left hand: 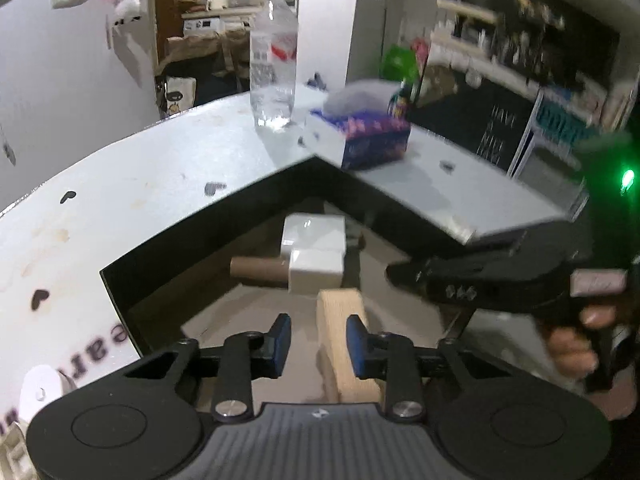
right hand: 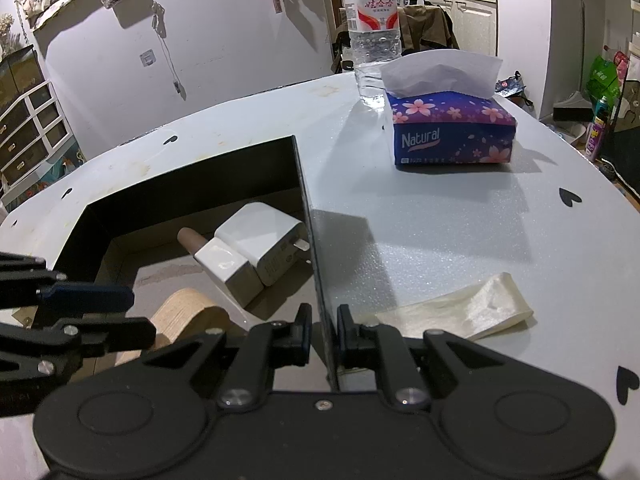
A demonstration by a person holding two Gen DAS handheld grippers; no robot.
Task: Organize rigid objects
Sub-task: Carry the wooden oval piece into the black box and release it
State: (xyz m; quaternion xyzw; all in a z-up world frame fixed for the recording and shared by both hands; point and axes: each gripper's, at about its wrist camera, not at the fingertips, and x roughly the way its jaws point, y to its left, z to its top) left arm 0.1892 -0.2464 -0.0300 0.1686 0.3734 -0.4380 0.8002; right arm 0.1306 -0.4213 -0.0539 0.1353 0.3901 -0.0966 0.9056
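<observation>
Nearest, the left gripper point(left hand: 318, 340) is hanging over the black box point(right hand: 192, 168) with its blue pads spread apart and a rounded wooden block point(left hand: 340, 344) sitting between them, touching the right pad only, while the right gripper point(right hand: 323, 334) is pinching the box's thin right wall between its closed-in fingers. Farther in, two white chargers point(right hand: 250, 250) are lying on the box floor against a brown cylinder point(left hand: 256, 270), and beyond on the white table point(right hand: 440, 220) a tissue pack point(right hand: 452, 132) and a water bottle point(right hand: 372, 28) are standing.
</observation>
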